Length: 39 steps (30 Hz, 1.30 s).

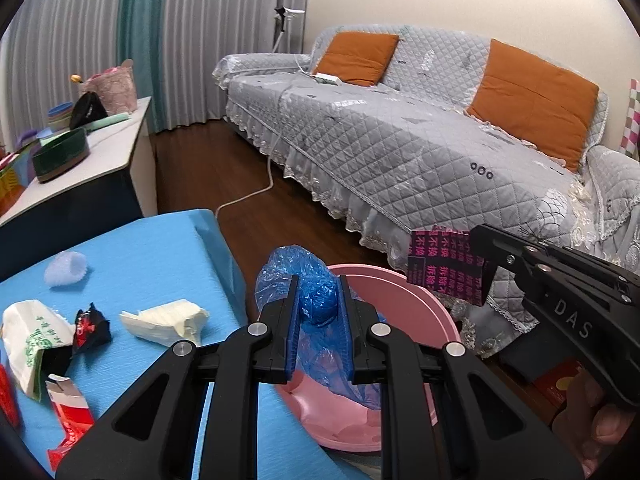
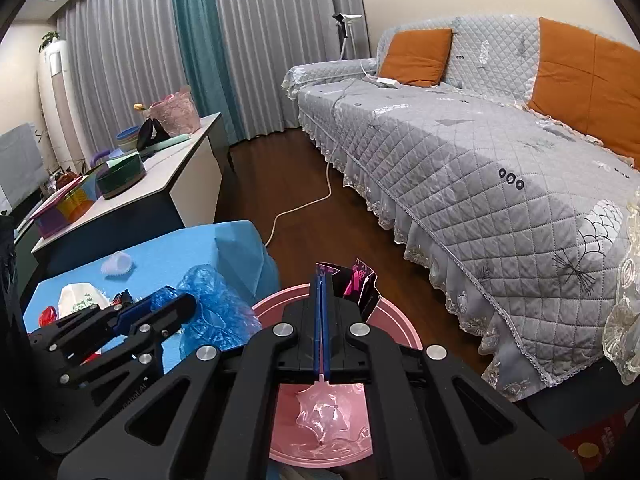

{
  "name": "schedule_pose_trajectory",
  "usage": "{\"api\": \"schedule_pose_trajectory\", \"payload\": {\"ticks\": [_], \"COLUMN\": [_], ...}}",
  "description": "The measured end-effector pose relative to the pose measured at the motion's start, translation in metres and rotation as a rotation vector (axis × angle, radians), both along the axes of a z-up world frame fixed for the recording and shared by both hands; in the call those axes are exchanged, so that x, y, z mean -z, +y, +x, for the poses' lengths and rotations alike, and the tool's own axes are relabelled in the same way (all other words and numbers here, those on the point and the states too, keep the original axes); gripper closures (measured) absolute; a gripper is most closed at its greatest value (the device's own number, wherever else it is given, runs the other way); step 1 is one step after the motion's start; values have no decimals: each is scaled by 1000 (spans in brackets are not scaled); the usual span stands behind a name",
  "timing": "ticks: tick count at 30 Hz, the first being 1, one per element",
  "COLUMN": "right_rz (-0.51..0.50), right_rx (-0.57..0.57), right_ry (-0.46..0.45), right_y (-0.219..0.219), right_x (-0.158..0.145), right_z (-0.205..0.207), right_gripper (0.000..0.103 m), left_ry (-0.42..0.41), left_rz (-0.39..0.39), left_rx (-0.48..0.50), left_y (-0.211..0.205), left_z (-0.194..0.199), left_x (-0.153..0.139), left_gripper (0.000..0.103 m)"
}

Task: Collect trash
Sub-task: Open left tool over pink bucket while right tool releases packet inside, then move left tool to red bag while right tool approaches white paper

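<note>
My left gripper (image 1: 319, 300) is shut on a crumpled blue plastic bag (image 1: 316, 304) and holds it over the near rim of the pink bin (image 1: 420, 300). My right gripper (image 2: 322, 280) is shut on a black and pink wrapper (image 2: 362, 286) above the same pink bin (image 2: 396, 324); that wrapper also shows in the left wrist view (image 1: 446, 266). On the blue table (image 1: 152, 264) lie a white crumpled paper (image 1: 168, 322), a green-printed white bag (image 1: 30, 340), a black and red wrapper (image 1: 90, 326), a red packet (image 1: 70, 416) and a white paper cup (image 1: 66, 268).
A grey quilted sofa (image 1: 400, 152) with orange cushions (image 1: 532, 100) runs along the right. A white cabinet (image 1: 100, 160) with bowls and a basket stands behind the table. A white cable (image 1: 256, 192) crosses the dark wood floor.
</note>
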State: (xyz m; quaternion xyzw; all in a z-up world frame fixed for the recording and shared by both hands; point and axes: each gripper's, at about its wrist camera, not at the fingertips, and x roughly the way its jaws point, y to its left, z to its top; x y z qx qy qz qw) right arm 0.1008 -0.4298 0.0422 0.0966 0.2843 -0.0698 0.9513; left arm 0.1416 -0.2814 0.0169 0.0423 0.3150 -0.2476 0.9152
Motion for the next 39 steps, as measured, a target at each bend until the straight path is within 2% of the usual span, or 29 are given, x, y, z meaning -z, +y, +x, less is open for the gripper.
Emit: {"api": "schedule_pose_trajectory", "payload": {"ticks": [2, 3, 4, 6, 9, 18, 27, 33, 36, 39], "right_rz": [5, 7, 16, 26, 31, 18, 22, 31, 35, 41], "right_rx": [8, 15, 20, 33, 44, 66, 1, -53, -95, -134], "right_ry": [10, 18, 19, 12, 3, -11, -70, -64, -63, -52], "right_y": [-2, -3, -5, -8, -10, 1, 33, 62, 83, 103], "right_x": [2, 3, 3, 2, 0, -4, -13, -13, -12, -9], "right_z": [1, 2, 2, -1, -3, -5, -9, -2, 5, 13], "right_gripper": [98, 92, 88, 72, 62, 62, 64, 65, 66, 70], "left_ry": [12, 21, 30, 36, 21, -5, -44, -61, -69, -76], "left_rz": [2, -2, -14, -22, -26, -43, -65, -70, -72, -75], "left_rx": [8, 6, 1, -8, -19, -68, -153, -269, -358, -424], "left_y": [-2, 1, 5, 12, 23, 60, 116, 175, 210, 236], "left_z": [1, 3, 4, 5, 1, -15, -33, -41, -45, -48], "left_x": [0, 0, -1, -5, -12, -27, -43, -47, -46, -43], "left_gripper": [79, 63, 57, 57, 57, 57, 57, 57, 57, 57]}}
